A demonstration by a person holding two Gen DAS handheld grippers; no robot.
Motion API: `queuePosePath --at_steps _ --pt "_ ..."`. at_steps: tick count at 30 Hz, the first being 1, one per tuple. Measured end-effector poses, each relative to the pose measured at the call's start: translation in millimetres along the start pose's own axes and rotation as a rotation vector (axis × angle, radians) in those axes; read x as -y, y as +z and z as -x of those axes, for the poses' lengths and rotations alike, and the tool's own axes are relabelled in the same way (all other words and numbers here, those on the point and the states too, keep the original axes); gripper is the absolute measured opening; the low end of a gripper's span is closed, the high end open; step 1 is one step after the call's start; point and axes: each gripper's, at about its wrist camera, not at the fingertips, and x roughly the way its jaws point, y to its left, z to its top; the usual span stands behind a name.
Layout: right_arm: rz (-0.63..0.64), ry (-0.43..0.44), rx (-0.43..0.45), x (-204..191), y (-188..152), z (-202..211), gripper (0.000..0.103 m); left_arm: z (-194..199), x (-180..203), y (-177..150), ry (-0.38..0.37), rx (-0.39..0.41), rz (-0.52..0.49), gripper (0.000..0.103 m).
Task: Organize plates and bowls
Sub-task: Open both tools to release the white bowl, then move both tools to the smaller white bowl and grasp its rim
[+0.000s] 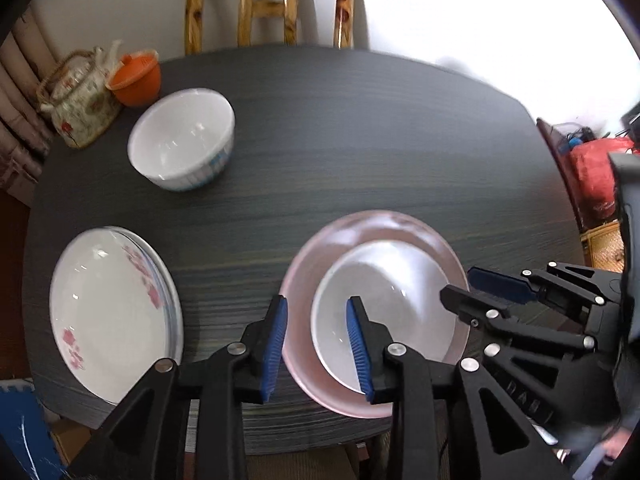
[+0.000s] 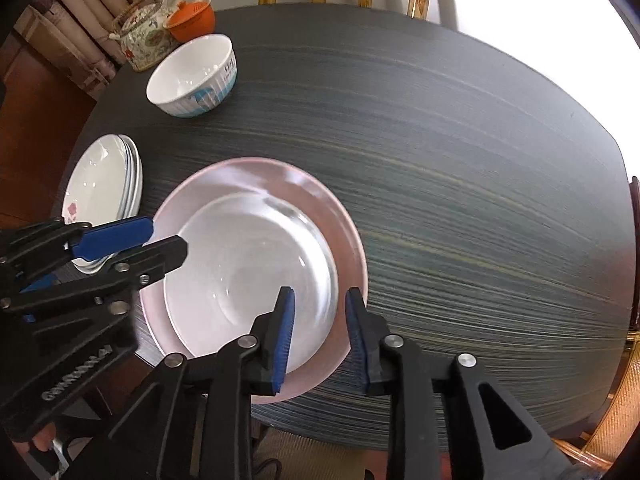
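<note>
1. Dark wood-grain table [image 2: 460,184] carries a white plate [image 2: 248,276] lying on a pink plate [image 2: 344,236]
2. Left gripper [image 1: 318,346] and right gripper [image 2: 320,338] both gape over its rims, gripping nothing
3. White bowl [image 1: 182,138] stands well apart

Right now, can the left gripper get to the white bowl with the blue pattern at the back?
Probably yes. The left gripper is open and empty, and bare table lies between it and the bowl; the teapot stands behind it.

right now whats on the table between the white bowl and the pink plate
Nothing: bare dark tabletop separates the white bowl from the pink plate, clearest in the right wrist view.
</note>
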Motion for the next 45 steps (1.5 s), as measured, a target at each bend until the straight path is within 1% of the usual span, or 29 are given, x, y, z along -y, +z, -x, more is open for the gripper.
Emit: queuePosePath --at_steps 2,4,6,8,14,16,19,23,27,29,34,39,43,45 --pt "-0.006 0.0 0.014 1.3 2.9 7.5 0.026 11.3 -11.4 1.9 -0.023 0.026 0.021 0.031" --pt "-0.024 0.011 0.034 3.8 6.9 16.3 0.026 21.0 -29.8 7.1 -0.038 0.063 0.069 0.031" --pt "-0.032 0.022 0.054 4.4 13.3 23.0 0.026 26.3 -52.0 15.8 -0.021 0.098 0.117 0.031" --pt "-0.044 0.042 0.071 3.9 21.0 28.6 0.027 27.0 -70.1 22.6 0.004 0.114 0.157 0.031" --pt "-0.082 0.147 0.083 -11.2 50.3 26.6 0.027 13.7 -130.1 41.3 0.035 0.112 0.287 0.031" --pt "-0.089 0.164 0.081 -19.3 60.7 21.2 0.027 2.2 -146.0 44.9 0.035 0.105 0.308 0.031" --pt "-0.095 0.188 0.071 -32.0 77.7 11.8 0.027 -5.2 -165.1 54.2 0.013 0.109 0.347 0.031" --pt "-0.099 0.197 0.066 -48.9 106.3 -3.1 0.027 -15.9 -185.9 74.8 -0.002 0.117 0.357 0.031" --pt "-0.096 0.17 0.074 -60.5 135.7 -17.1 0.027 -28.5 -195.6 91.6 -0.015 0.102 0.367 0.031" --pt "-0.106 0.165 0.074 -63.0 152.2 -27.0 0.027 -35.0 -198.1 96.5 -0.019 0.092 0.356 0.031" --pt "-0.104 0.12 0.06 -66.0 180.4 -49.0 0.027 -56.8 -203.3 106.7 -0.018 0.059 0.356 0.031" --pt "-0.094 0.091 0.036 -69.2 197.1 -70.3 0.027 -73.5 -207.6 112.7 0.002 0.043 0.367 0.031" --pt "-0.085 0.092 0.025 -70.5 204.6 -84.6 0.026 -85.8 -206.4 115.2 0.024 0.03 0.353 0.031" --pt "-0.078 0.095 0.019 -72.0 208.0 -91.1 0.022 -93.0 -204.9 116.1 0.024 0.02 0.347 0.031"
